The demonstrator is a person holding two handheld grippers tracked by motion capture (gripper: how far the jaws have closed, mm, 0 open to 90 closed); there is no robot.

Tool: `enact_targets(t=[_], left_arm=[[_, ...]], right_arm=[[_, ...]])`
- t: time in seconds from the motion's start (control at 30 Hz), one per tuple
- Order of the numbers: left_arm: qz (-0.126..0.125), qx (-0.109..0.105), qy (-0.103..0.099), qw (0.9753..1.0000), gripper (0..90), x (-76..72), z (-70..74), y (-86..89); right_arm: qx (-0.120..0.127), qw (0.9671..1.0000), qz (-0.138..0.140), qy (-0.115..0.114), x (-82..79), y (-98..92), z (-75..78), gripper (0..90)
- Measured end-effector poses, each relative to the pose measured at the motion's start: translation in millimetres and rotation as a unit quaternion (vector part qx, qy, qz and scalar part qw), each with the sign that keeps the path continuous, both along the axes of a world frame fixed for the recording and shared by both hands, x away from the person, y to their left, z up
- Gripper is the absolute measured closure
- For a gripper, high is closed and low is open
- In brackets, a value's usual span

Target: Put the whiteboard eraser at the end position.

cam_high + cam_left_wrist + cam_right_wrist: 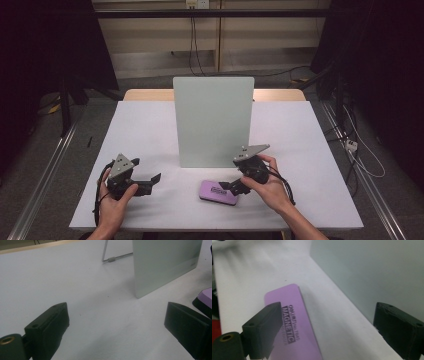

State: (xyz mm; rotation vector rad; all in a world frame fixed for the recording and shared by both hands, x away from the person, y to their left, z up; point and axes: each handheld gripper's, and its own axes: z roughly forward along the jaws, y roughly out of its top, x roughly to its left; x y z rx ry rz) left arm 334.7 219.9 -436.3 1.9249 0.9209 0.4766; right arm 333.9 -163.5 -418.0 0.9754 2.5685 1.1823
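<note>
A purple eraser [218, 192] printed "MAGNETIC" lies flat on the white table [150, 130], in front of an upright pale grey-green board [213, 120]. My right gripper [229, 187] is held just over the eraser's right end, jaws open. In the right gripper view the eraser [292, 322] lies beneath and behind the left jaw, the board [372, 272] stands to the right, and the gripper [328, 312] holds nothing. My left gripper [150, 184] rests open at the table's front left, pointing right. Between its jaws [117, 312] is bare table, with the eraser's corner [206, 296] at the right edge.
The board [165, 265] stands on a thin metal wire leg [112, 258] behind it. A wooden strip [145, 94] runs along the table's far edge. Cables and dark stands sit on the floor around the table.
</note>
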Motion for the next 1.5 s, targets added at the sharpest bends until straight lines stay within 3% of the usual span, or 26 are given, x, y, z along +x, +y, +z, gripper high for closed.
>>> enact_targets(t=[0.23, 0.57, 0.87, 1.1, 1.5], left_arm=[[0.001, -0.002, 0.0, 1.0, 5.5, -0.6, 0.5, 0.4], [0.011, -0.008, 0.004, 0.9999, 5.6, -0.3, 0.6, 1.3], [0.016, -0.011, 0.005, 0.9998, 5.6, -0.2, 0.5, 1.5], [0.021, -0.017, 0.002, 0.9996, 5.6, -0.3, 1.2, 2.9], [0.027, -0.019, 0.0, 0.9994, 5.5, -0.1, 2.4, 7.4]], right_arm=[[0.015, 0.9986, -0.048, -0.018, -5.5, -17.2, -0.6, 8.9], [0.017, 0.9926, -0.111, -0.048, -14.2, -38.5, -7.1, 8.9], [0.034, 0.9815, -0.177, -0.065, -21.6, -63.7, -9.3, 9.0], [0.04, 0.9757, -0.204, -0.069, -26.9, -80.4, -13.2, 9.2], [0.04, 0.9627, -0.254, -0.084, -39.7, -117.1, -17.2, 9.1]])
